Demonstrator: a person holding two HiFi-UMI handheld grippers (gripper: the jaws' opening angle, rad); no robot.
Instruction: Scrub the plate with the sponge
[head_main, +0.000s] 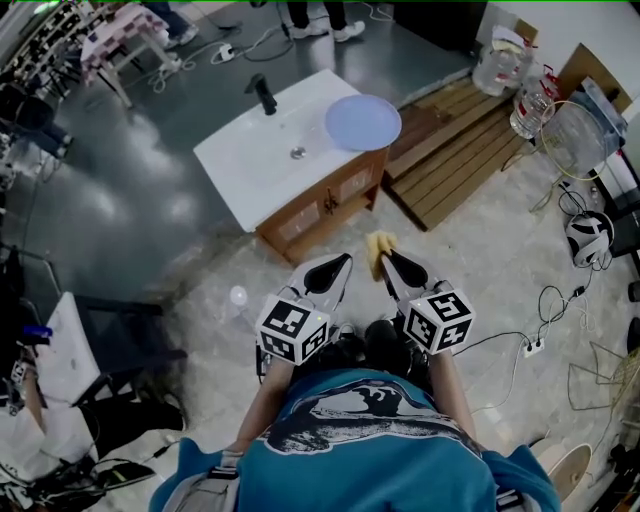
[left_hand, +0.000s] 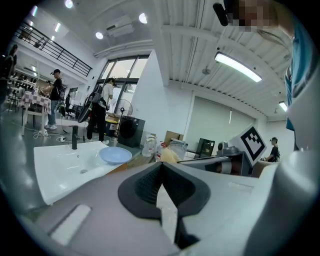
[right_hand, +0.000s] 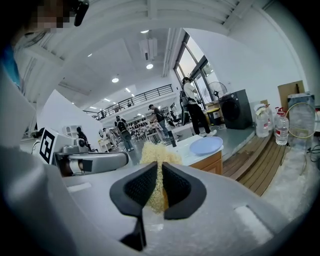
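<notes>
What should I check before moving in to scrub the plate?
1. Grip: right gripper shut on the sponge: ok.
2. Spare hand: left gripper shut and empty: ok.
3. Target: plate in sight on the sink counter: ok.
4. Reach: sponge at the plate: not ok, both grippers are well short of the counter.
5. Footing: plate steady at the counter's corner: cannot tell.

White sink (head_main: 250, 160) w/ black faucet (head_main: 265, 95) (wood cabinet (head_main: 320, 210) under); pallet (head_main: 460, 150) beside, jugs (head_main: 497, 65) further off.

Rough fibrous sponge (right_hand: 157, 156), smooth plate (head_main: 362, 122)
</notes>
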